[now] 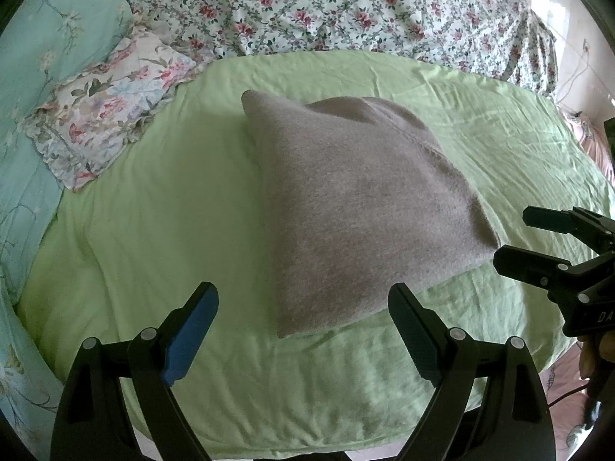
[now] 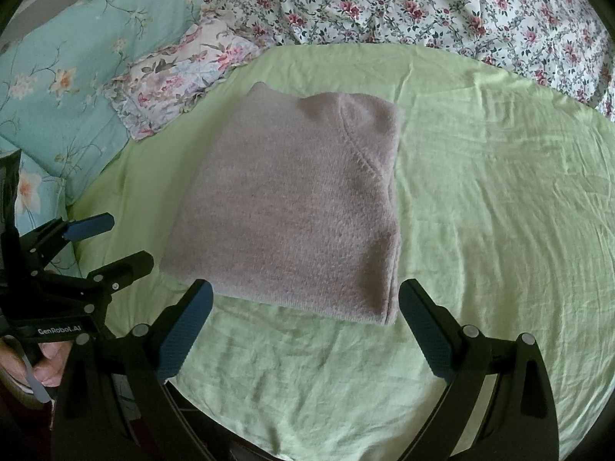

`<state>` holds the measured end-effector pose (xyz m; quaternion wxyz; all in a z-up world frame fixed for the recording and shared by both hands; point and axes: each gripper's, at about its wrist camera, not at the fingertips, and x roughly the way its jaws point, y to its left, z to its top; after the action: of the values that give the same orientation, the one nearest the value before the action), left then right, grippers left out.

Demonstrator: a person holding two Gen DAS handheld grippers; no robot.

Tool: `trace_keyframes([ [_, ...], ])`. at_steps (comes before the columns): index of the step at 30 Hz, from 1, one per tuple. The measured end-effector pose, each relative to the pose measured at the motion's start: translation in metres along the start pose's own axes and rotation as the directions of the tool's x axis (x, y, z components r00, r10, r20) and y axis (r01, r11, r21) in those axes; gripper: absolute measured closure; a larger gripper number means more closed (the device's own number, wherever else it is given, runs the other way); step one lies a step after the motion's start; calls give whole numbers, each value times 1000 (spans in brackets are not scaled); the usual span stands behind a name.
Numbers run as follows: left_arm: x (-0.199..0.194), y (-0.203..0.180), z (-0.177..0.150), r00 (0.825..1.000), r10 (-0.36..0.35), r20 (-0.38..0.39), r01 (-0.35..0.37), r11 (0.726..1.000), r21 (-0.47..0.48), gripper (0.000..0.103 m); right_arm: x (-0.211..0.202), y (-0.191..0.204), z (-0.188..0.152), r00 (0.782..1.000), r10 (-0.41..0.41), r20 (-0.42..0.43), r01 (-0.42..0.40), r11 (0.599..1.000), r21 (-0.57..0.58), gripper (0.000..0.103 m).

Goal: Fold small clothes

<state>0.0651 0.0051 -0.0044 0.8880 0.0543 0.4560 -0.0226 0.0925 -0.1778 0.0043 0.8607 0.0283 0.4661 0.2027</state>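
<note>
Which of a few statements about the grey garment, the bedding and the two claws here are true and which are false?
1. The grey garment lies folded on the green sheet. True.
2. The left claw is clamped on the garment. False: its jaws stand wide open with nothing pinched between them.
3. The right claw is open and empty. True.
4. A rose-patterned quilt lies beyond the green sheet. True.
5. The garment is bright red. False: it is grey.
</note>
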Motion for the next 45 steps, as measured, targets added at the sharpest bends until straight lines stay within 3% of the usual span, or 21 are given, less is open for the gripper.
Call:
trace_keyframes([
  [45, 2, 4, 5, 1000, 7, 0, -7, 1000, -9, 12, 1, 6, 3, 1000, -2, 2, 2, 1000, 7, 6],
])
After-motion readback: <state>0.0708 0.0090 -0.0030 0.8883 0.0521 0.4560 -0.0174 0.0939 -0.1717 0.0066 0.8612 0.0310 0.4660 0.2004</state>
